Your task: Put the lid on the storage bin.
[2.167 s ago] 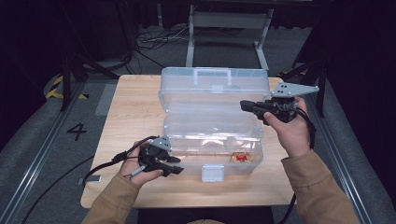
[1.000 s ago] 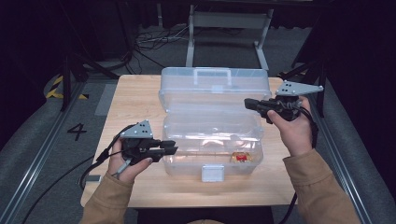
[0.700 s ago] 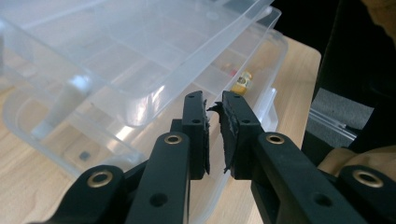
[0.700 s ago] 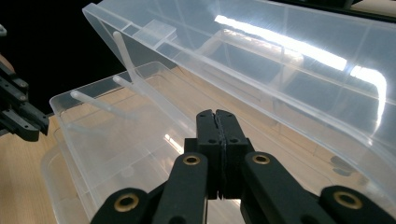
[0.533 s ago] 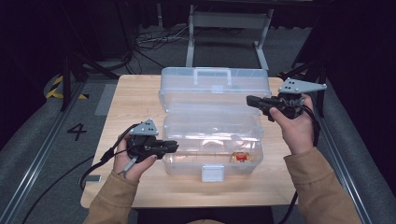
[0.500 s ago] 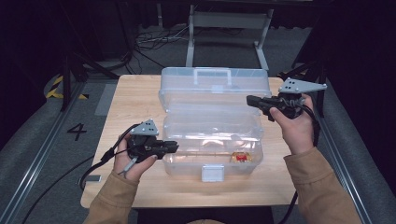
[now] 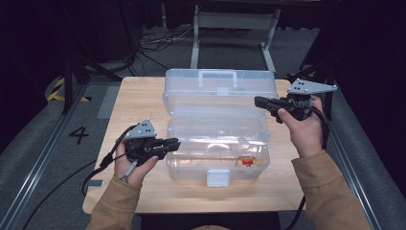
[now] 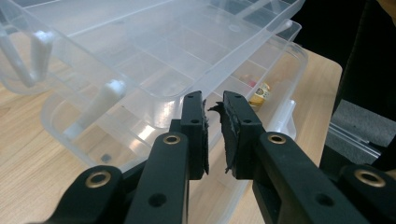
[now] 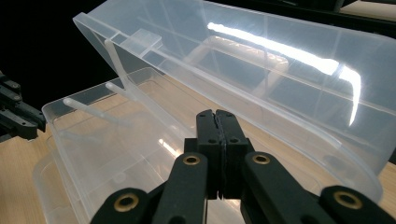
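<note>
A clear plastic toolbox [image 7: 191, 165] stands open on the wooden table [image 7: 139, 103]. Its lid [image 7: 220, 88] is tilted up at the back and its inner tray [image 7: 218, 125] is lifted over the base. A small red and yellow item [image 7: 246, 162] lies in the base's front right; in the left gripper view the item [image 8: 259, 92] shows beyond the jaws. My left gripper [image 7: 176, 142] is at the box's left wall, and its jaws [image 8: 214, 105] stand a narrow gap apart with nothing between them. My right gripper [image 7: 257, 101] hovers by the tray's right end, jaws [image 9: 215, 113] pressed together and empty.
A white latch [image 7: 216, 178] hangs on the box's front wall. The table's front edge lies just below the box. Cables [image 7: 158, 40] and a metal stand [image 7: 234, 21] are on the floor behind the table. The left gripper's tip [image 9: 16, 116] shows across the box in the right gripper view.
My left gripper rose from the table's front left and moved right to the box's left wall. The right gripper only drifted slightly. The box has not moved.
</note>
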Motion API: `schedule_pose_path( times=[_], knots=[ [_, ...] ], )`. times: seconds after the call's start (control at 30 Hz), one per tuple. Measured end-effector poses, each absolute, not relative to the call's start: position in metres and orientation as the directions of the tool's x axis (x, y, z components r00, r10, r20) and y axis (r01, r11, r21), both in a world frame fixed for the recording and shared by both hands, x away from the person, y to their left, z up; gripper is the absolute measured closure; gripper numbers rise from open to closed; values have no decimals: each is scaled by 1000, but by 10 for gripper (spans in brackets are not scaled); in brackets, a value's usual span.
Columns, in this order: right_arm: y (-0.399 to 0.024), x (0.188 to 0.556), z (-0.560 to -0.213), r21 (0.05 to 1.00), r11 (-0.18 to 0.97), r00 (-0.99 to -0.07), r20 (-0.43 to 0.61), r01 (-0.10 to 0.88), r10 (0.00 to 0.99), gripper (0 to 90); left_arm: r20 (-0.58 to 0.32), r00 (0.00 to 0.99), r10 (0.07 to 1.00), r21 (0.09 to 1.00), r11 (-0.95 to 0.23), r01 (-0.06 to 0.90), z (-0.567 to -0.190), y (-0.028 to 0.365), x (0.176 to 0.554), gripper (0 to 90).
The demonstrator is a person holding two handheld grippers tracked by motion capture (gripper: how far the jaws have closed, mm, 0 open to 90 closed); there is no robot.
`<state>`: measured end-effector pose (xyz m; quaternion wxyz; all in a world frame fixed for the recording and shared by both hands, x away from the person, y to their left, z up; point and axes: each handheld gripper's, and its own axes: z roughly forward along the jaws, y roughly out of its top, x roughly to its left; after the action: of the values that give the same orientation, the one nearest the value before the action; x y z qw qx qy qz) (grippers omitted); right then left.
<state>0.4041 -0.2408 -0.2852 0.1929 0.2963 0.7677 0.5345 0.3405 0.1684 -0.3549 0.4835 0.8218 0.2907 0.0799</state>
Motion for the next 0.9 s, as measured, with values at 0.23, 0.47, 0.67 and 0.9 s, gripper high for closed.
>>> schedule_pose_path(
  times=[0.23, 0.47, 0.67, 0.9],
  knots=[
    [-240, 404, -285, 937, 249, -751, 22, 246, 659, 899, -152, 810, 566, 777, -438, 452, -364, 160, 346, 803],
    [-240, 404, -287, 937, 246, -750, 25, 248, 661, 898, -169, 807, 566, 763, -444, 471, -367, 160, 347, 798],
    [-241, 402, -289, 936, 246, -754, 32, 253, 656, 896, -173, 809, 562, 755, -451, 476, -367, 159, 346, 798],
    [-240, 397, -293, 936, 244, -761, 37, 253, 647, 891, -182, 809, 559, 754, -448, 480, -367, 159, 346, 769]
  ],
)
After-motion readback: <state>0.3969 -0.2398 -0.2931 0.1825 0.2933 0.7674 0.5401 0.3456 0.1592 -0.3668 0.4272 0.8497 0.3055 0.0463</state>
